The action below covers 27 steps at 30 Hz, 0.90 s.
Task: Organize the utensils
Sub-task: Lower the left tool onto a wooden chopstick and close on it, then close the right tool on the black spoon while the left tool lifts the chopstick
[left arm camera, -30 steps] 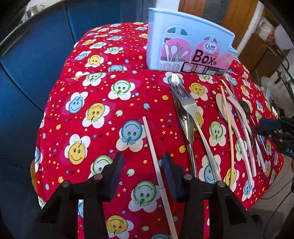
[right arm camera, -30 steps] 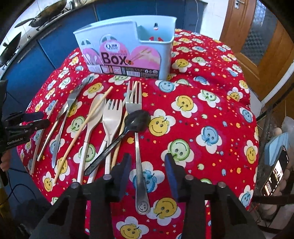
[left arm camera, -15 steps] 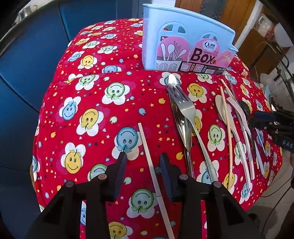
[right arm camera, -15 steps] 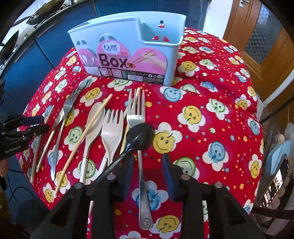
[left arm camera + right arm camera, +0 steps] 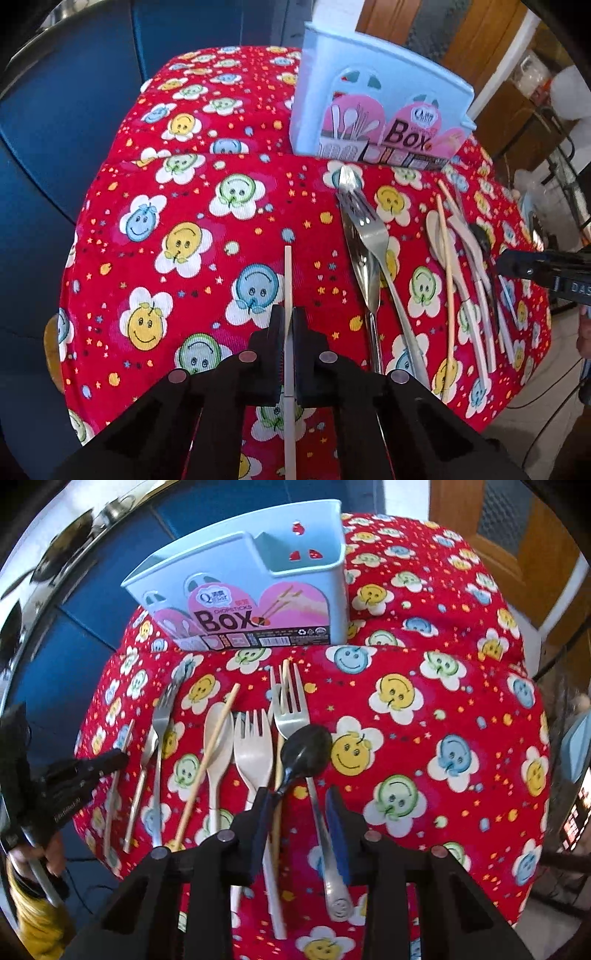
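Note:
My left gripper [image 5: 288,317] is shut on a white chopstick [image 5: 287,280] that lies on the red smiley cloth [image 5: 184,236]. A metal fork [image 5: 373,236] and metal spoon [image 5: 364,269] lie to its right. The light blue chopsticks box [image 5: 369,107] stands at the back. My right gripper [image 5: 299,797] is open over the handles of a black spoon [image 5: 306,744] and a metal fork [image 5: 291,709]. A cream fork [image 5: 253,746], a cream spoon [image 5: 218,734] and a tan chopstick [image 5: 210,753] lie to the left. The box [image 5: 251,590] is empty.
The cloth [image 5: 443,720] drapes over a rounded surface with edges falling away on all sides. Blue cabinets [image 5: 55,110] stand behind. A wooden door [image 5: 509,535] is at the back right. The left gripper shows in the right wrist view [image 5: 107,762].
My left gripper has moved forward and closed on the white chopstick. My right gripper has moved forward and down over the black spoon and metal fork handles, still open.

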Tool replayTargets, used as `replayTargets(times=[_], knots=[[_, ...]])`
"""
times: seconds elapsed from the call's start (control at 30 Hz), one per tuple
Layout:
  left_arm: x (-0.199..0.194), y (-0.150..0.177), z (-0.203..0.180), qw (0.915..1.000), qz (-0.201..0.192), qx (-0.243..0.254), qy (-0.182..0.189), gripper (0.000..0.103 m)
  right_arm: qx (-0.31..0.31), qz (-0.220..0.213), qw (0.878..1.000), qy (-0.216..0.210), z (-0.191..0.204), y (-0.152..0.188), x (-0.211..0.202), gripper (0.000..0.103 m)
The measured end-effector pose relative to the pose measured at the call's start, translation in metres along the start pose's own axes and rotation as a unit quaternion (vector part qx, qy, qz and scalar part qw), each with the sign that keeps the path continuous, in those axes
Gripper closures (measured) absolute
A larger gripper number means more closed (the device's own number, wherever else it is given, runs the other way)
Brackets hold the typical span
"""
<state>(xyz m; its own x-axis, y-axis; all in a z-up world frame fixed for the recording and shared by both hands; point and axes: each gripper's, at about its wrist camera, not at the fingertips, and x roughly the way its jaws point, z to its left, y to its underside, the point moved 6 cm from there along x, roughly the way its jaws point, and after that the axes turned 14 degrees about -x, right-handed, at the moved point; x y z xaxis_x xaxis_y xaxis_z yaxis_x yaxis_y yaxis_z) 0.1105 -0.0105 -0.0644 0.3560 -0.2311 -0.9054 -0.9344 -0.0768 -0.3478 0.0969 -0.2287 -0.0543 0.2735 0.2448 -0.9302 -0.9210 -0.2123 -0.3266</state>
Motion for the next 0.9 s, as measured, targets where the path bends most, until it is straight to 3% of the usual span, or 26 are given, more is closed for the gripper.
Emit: replayTargets(times=[0.23,0.9], knots=[[-0.014,-0.002,0.001,0.9988,-0.036,-0.011,0.030,0.099,0.026,0.001,1.000,-0.008,0.000,-0.007,0.004,0.082],[-0.039,-0.010,-0.013,0.9930,-0.095,-0.008,0.069,0.099,0.094,0.011,0.995,-0.020,-0.004,-0.007,0.016,0.090]])
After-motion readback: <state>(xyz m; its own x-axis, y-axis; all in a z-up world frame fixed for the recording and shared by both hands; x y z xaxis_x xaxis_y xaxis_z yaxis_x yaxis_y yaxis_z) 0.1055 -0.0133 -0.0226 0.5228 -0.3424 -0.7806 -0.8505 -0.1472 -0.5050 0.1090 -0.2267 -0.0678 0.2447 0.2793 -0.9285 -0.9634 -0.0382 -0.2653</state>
